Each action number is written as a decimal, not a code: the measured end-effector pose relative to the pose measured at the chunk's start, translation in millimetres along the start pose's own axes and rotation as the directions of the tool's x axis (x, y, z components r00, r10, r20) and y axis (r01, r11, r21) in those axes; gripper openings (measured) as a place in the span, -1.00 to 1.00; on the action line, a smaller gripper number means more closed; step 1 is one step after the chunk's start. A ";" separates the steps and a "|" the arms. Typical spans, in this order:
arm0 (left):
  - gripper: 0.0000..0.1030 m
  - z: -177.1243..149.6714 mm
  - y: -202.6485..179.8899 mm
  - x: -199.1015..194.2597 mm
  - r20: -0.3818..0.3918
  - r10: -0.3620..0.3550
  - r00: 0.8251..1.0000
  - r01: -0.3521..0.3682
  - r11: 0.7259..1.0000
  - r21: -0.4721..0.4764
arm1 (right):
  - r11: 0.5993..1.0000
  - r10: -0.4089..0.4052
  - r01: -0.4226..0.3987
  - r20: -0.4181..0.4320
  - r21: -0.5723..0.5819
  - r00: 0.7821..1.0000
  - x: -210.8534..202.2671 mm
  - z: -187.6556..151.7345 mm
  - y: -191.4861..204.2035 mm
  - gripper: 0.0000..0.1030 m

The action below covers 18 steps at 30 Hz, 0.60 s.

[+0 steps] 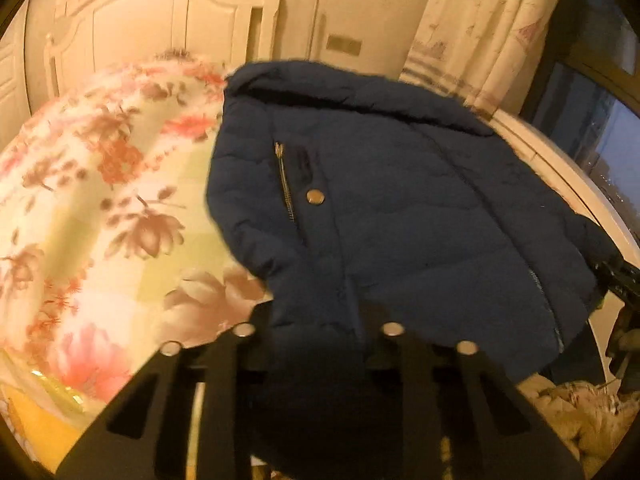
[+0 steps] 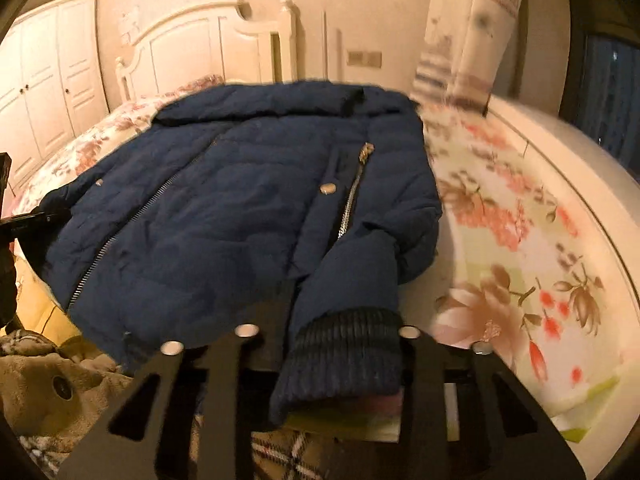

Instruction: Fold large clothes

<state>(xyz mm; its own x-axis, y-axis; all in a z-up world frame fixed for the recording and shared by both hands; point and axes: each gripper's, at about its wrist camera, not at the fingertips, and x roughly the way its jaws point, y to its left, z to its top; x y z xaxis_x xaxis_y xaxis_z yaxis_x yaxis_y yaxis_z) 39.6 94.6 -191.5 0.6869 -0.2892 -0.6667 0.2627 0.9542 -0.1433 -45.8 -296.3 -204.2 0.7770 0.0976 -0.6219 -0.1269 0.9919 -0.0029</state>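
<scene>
A navy blue padded jacket (image 1: pixel 400 200) lies on the flower-print bedspread (image 1: pixel 100 200), front up, with a metal zip and a snap button. My left gripper (image 1: pixel 318 332) is at its near hem, and jacket fabric bulges between the fingers. In the right wrist view the jacket (image 2: pixel 224 208) fills the middle, and my right gripper (image 2: pixel 328 336) has the ribbed knit cuff of a sleeve (image 2: pixel 344 344) between its fingers. Whether either gripper pinches the fabric is not clear. The left gripper also shows at the left edge of the right view (image 2: pixel 24 220).
A white headboard (image 2: pixel 208 44) and wardrobe (image 2: pixel 44 72) stand behind the bed. A curtain (image 2: pixel 472 28) and dark window (image 2: pixel 608 92) are at the right. A plaid blanket and a plush toy (image 2: pixel 52 384) lie near the bed's front edge.
</scene>
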 end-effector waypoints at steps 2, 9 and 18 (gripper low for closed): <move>-0.65 0.0 -1.9 -27.3 0.044 -0.038 0.998 0.038 0.999 -0.004 | 1.000 0.014 -0.014 0.062 0.002 0.998 -19.5 -0.4 -1.4 -0.58; -0.68 20.0 -11.3 -135.0 0.256 -0.120 0.959 0.116 0.993 0.033 | 0.999 0.034 -0.021 0.291 -0.048 0.956 -113.4 12.5 16.7 -0.64; -0.52 94.6 21.2 -185.3 0.404 -0.221 0.888 0.280 0.956 -0.093 | 0.994 0.092 -0.048 0.505 -0.101 0.858 -190.3 89.3 18.2 -0.63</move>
<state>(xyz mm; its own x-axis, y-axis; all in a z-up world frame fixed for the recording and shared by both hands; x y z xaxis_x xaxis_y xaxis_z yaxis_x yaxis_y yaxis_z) -18.0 161.1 -1.8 0.8256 -0.4982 -0.2648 0.3803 0.8380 -0.3913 -140.9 -289.6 -16.0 0.9664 0.2164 -0.1390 -0.2255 0.9728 -0.0526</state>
